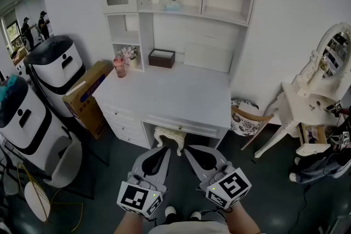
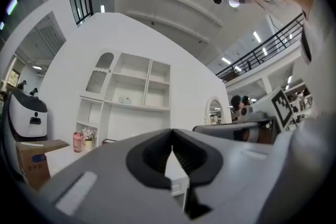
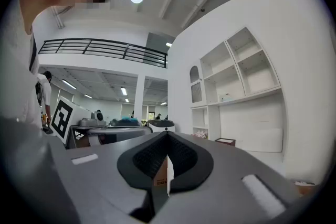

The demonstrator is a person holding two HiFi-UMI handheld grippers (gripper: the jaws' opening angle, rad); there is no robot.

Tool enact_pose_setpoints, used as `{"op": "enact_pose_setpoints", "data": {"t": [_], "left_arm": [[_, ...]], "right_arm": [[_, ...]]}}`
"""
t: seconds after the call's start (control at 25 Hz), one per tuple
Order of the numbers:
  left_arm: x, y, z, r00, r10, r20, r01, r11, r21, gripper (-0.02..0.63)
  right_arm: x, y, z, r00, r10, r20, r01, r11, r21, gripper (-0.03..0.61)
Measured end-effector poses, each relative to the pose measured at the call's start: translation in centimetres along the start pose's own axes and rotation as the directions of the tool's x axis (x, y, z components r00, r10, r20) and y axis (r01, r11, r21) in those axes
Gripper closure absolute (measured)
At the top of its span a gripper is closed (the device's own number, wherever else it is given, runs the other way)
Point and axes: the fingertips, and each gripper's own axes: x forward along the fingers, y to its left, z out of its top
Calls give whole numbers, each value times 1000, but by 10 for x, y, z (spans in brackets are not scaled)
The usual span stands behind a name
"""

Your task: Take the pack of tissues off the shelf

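Head view: the left gripper (image 1: 163,152) and right gripper (image 1: 188,150) sit low at 6 o'clock, side by side over the floor in front of the desk (image 1: 175,97). Each has its jaws pressed together, with nothing between them. The tissue pack (image 1: 171,4) lies on the shelf (image 1: 189,11) above the desk, at 12 o'clock from both grippers and well apart from them. A pink cup (image 1: 119,67), flowers (image 1: 130,54) and a brown tray (image 1: 162,58) stand at the desk's back edge. A cardboard box (image 1: 88,97) leans at the desk's 9 o'clock side.

Left gripper view: the jaws meet at the tips, empty. The pack (image 2: 126,100) shows on the shelf at 11 o'clock, far off.

Right gripper view: the jaws are shut tight on nothing. The pack (image 3: 226,97) sits on the shelf at 2 o'clock.
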Motion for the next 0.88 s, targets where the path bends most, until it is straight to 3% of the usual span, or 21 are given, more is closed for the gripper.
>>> {"op": "enact_pose_setpoints", "data": {"t": [0.68,0.88], "left_arm": [[17,33,-8,1000,-24,-7,24,1000,-12,612],[19,48,-12,998,-55,-16,55,998,9,612]], "right_arm": [[34,-11,-4,1000,-15,10,15,1000,23,578],[49,-7,-8,999,-33,12,33,999,-15,578]]}}
